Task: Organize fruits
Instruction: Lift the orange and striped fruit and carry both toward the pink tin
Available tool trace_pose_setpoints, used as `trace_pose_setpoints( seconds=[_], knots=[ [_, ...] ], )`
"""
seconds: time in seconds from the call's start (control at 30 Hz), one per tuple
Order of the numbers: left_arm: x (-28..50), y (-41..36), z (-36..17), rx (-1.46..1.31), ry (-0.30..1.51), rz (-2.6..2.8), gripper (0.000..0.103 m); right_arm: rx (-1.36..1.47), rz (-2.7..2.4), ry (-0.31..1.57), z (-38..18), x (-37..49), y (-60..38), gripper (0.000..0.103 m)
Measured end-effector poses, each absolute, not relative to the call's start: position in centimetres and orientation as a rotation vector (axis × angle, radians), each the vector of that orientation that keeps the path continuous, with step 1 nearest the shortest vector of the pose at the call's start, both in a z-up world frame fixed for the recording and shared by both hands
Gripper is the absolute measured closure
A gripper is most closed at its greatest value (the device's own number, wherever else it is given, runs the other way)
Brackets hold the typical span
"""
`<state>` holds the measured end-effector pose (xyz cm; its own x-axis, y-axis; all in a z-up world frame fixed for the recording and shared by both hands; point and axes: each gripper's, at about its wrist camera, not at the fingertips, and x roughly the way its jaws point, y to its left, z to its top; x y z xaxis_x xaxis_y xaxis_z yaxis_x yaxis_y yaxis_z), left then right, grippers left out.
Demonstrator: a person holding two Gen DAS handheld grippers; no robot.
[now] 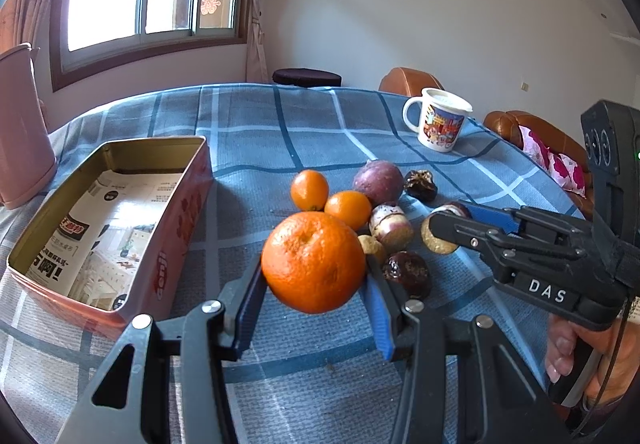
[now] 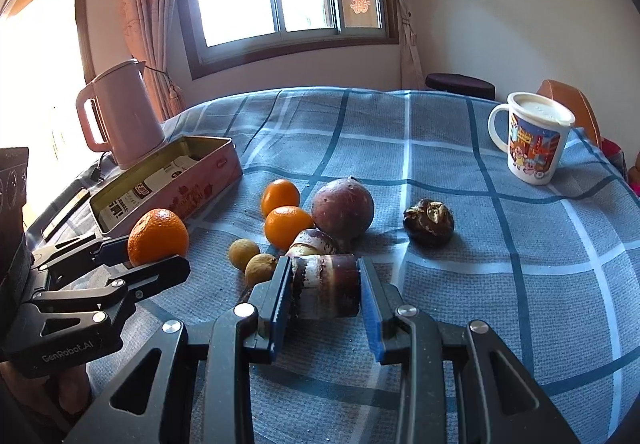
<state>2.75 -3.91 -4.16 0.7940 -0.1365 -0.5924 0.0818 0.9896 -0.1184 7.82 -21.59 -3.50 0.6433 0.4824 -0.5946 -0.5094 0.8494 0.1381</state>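
My left gripper (image 1: 314, 278) is shut on a large orange (image 1: 314, 262), held just above the cloth, right of the open tin box (image 1: 176, 244). My right gripper (image 2: 325, 269) is shut on a short purple sugarcane piece (image 2: 326, 286) low over the cloth. In the left wrist view the right gripper (image 1: 438, 226) comes in from the right. In the right wrist view the left gripper (image 2: 160, 254) holds the large orange (image 2: 158, 236) beside the tin box (image 2: 188, 200). Between them lie two small oranges (image 2: 280, 198) (image 2: 288, 224), a passion fruit (image 2: 343, 208), a second cane piece (image 2: 314, 242) and two longans (image 2: 244, 254).
A dark water chestnut (image 2: 429, 222) lies apart to the right, another (image 1: 408, 272) sits near my left fingers. A cartoon mug (image 2: 534, 138) stands at the far right, a pink kettle (image 2: 116, 112) behind the tin. Printed paper lines the tin. A blue checked tablecloth (image 2: 500, 284) covers the table.
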Motion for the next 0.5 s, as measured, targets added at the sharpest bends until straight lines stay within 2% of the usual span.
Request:
trace_pose_setpoints(
  seconds=[0.5],
  knots=[
    [2.1, -4.2, -3.8, -0.07, 0.603, -0.108, 0.054, -0.039, 0.568, 0.577, -2.6, 6.6, -22.0, 0.069]
  ],
)
